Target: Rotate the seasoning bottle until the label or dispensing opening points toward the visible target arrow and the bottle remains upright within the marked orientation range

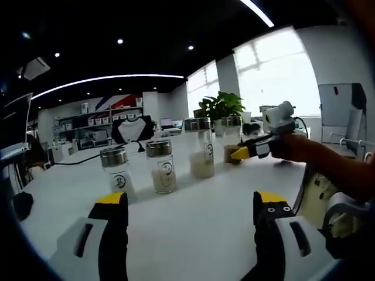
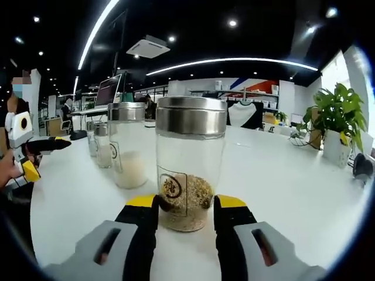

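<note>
A big white table (image 1: 193,216) holds four glass jars in a row. The brown-seed jar (image 2: 188,164) stands upright. A green plant (image 2: 335,120) sits at three o'clock.

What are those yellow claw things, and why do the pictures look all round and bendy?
A person holds a grabbing tool in each hand, and each tool carries a wide camera that bends the picture. The left gripper is open above the white table, looking at four glass seasoning bottles in a row. Across the table you see the right gripper at the far bottle. The right gripper's own view is close up: its yellow tips sit on either side of the seasoning bottle with brown grains. I cannot tell if they squeeze it.
</note>
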The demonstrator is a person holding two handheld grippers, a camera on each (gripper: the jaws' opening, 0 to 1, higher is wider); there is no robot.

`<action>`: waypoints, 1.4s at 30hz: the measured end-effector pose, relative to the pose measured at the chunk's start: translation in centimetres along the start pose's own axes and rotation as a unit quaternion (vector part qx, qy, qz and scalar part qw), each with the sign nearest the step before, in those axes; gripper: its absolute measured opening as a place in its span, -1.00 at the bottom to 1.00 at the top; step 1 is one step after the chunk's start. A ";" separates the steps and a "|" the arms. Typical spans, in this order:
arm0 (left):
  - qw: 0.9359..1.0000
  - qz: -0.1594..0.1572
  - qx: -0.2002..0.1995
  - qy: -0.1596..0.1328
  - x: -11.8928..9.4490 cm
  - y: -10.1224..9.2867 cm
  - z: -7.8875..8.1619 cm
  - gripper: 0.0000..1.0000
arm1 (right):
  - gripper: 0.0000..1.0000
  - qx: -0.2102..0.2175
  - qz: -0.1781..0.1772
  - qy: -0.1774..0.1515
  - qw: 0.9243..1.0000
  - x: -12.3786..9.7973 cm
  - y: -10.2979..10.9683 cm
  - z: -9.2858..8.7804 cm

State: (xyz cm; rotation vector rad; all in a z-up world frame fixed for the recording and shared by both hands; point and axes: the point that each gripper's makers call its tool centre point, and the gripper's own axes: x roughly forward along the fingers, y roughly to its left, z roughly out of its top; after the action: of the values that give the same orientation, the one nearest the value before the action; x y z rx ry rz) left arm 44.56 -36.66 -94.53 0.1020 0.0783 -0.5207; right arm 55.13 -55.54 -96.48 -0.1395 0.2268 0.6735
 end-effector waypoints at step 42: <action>0.999 0.010 -0.030 -0.035 -8.1 1.4 -0.9 0.99 | 0.99 0.011 -0.029 -0.076 0.997 -12.1 9.1 -0.5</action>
State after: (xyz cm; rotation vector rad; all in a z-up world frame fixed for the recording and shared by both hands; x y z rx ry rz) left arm 38.15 -31.38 -94.47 0.0253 0.0255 -0.5013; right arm 40.14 -55.89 -94.40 -0.0721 0.0834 0.6209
